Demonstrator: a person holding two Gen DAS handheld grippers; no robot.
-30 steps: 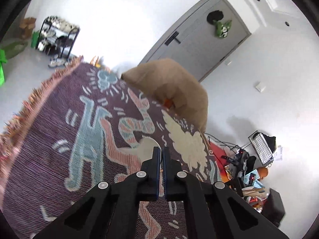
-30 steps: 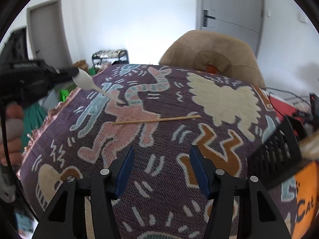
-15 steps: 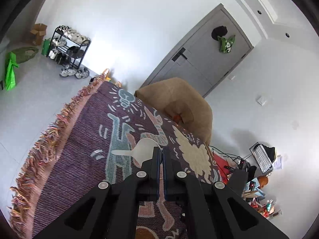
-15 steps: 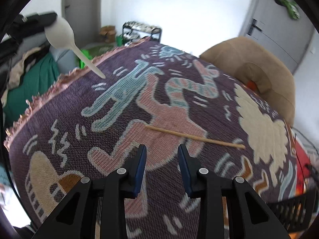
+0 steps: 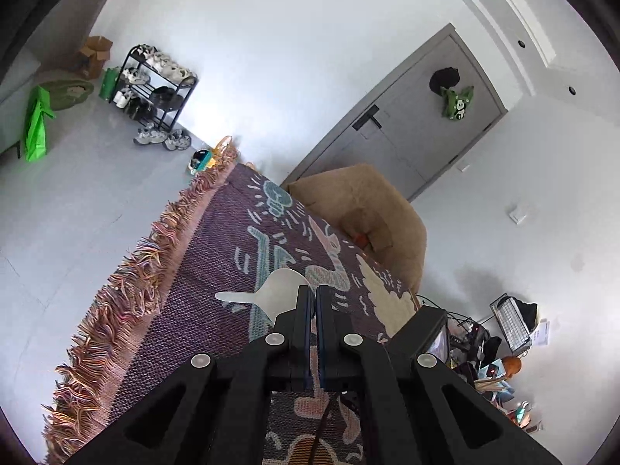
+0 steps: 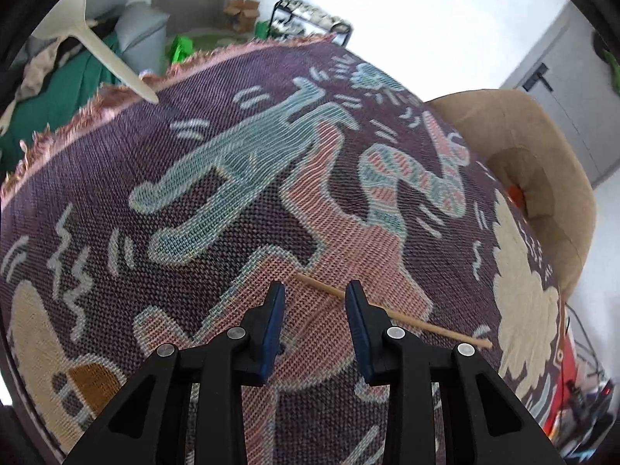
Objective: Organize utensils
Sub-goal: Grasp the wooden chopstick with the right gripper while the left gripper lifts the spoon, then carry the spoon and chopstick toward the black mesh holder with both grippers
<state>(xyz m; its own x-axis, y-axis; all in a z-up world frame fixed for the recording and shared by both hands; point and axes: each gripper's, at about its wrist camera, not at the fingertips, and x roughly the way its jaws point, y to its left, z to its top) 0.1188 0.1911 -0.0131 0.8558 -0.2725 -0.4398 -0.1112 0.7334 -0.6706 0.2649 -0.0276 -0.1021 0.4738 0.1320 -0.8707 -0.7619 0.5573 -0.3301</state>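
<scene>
My left gripper [image 5: 313,290] is shut on a cream plastic spoon [image 5: 271,290] and holds it high above the patterned purple cloth [image 5: 217,255]. The same spoon shows in the right wrist view [image 6: 97,44] at the upper left, in the air over the cloth's fringed edge. My right gripper [image 6: 314,290] is open just above the cloth [image 6: 232,178]. A thin wooden chopstick [image 6: 426,323] lies flat on the cloth, and its near end sits between the open fingers.
A tan cushioned chair [image 6: 534,162] stands behind the table, also in the left wrist view [image 5: 372,209]. A black mesh container's corner [image 5: 438,329] stands at the table's right. A shoe rack [image 5: 155,85] and a grey door [image 5: 418,116] stand beyond.
My left gripper has risen and tilted with the spoon, farther from the cloth. My right gripper has come down and forward over the chopstick, its fingers now either side of the near end.
</scene>
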